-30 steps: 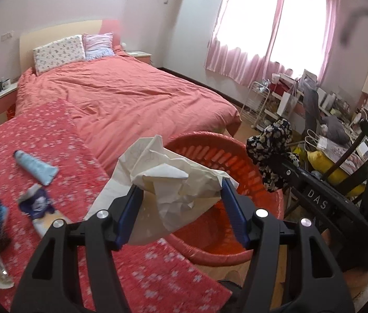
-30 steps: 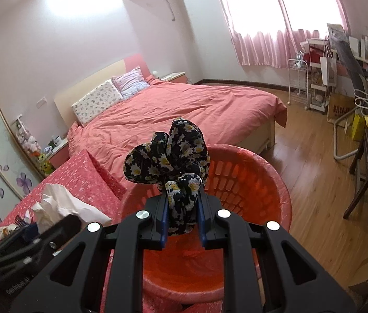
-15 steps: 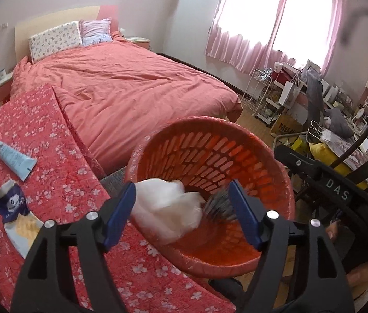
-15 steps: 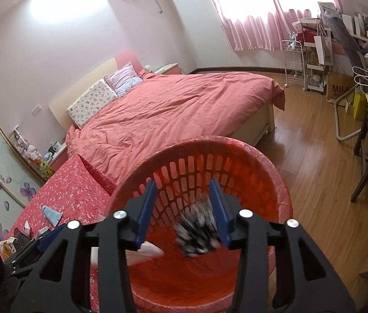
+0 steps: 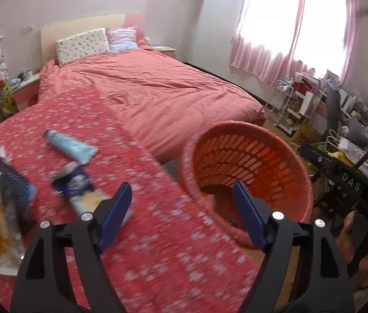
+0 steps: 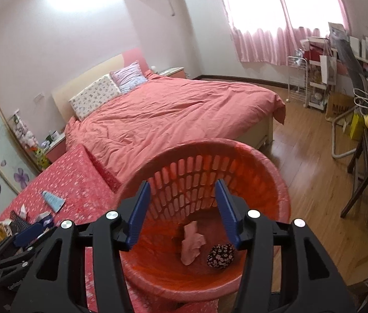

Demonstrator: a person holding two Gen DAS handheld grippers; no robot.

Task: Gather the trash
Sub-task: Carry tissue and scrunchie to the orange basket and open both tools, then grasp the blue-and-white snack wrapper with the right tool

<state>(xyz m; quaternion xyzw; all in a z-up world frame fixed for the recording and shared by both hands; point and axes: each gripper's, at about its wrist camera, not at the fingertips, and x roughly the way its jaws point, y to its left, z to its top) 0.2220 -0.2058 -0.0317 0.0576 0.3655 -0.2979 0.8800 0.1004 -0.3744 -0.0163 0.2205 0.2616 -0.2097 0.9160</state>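
Trash is now partly inside the red basket [image 6: 262, 172], which stands just beside the table with the red flowered cloth [image 5: 157, 247], so that we only need a short reach to drop things in. On its bottom we see a crumpled pale piece [image 6: 191, 242] and a dark flowered bundle [image 6: 220, 255]. Our right gripper [image 6: 181, 208] hangs above the basket, its jaws opening with nothing between them. Our left gripper [image 5: 181, 216] is over the table edge, jaws opening wide and empty too. More trash waits on the cloth: a light blue tube [image 5: 71, 148] and a dark blue wrapper [image 5: 76, 182]. The left view is blurred, so the packets at its left edge are hard to name.
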